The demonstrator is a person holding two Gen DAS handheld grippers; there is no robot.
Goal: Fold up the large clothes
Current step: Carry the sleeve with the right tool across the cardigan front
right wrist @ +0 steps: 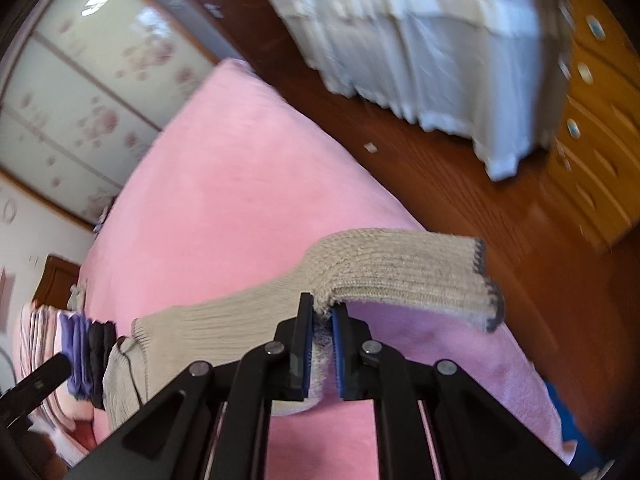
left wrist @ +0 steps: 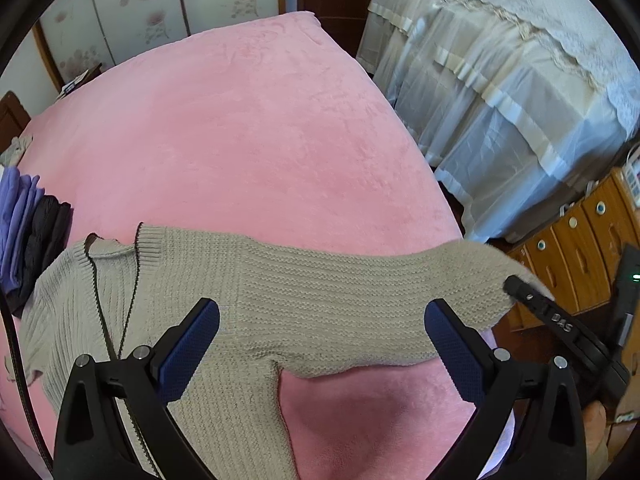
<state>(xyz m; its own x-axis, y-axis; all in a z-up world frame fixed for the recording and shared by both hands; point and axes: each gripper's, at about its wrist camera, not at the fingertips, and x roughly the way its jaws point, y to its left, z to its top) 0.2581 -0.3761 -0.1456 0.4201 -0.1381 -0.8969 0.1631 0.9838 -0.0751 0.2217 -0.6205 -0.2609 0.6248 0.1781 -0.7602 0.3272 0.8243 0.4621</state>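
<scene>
A beige knit cardigan (left wrist: 248, 304) with dark trim lies on the pink bed cover (left wrist: 248, 140), its sleeve stretched out to the right. My left gripper (left wrist: 322, 320) hangs open above the shoulder and armpit area, with its blue pads (left wrist: 192, 344) wide apart and gripping nothing. My right gripper (right wrist: 322, 314) is shut on the sleeve (right wrist: 400, 268) just behind the dark-edged cuff, holding that end lifted off the bed. In the left wrist view the right gripper (left wrist: 536, 304) shows at the sleeve's far end, by the bed's right edge.
Folded purple and black clothes (left wrist: 28, 232) are stacked at the bed's left side. A second bed under a white cover (left wrist: 500, 100) stands across a strip of wooden floor (right wrist: 440, 184). Wooden drawers (left wrist: 580, 248) are on the right, and a flowered wardrobe (left wrist: 140, 8) stands behind.
</scene>
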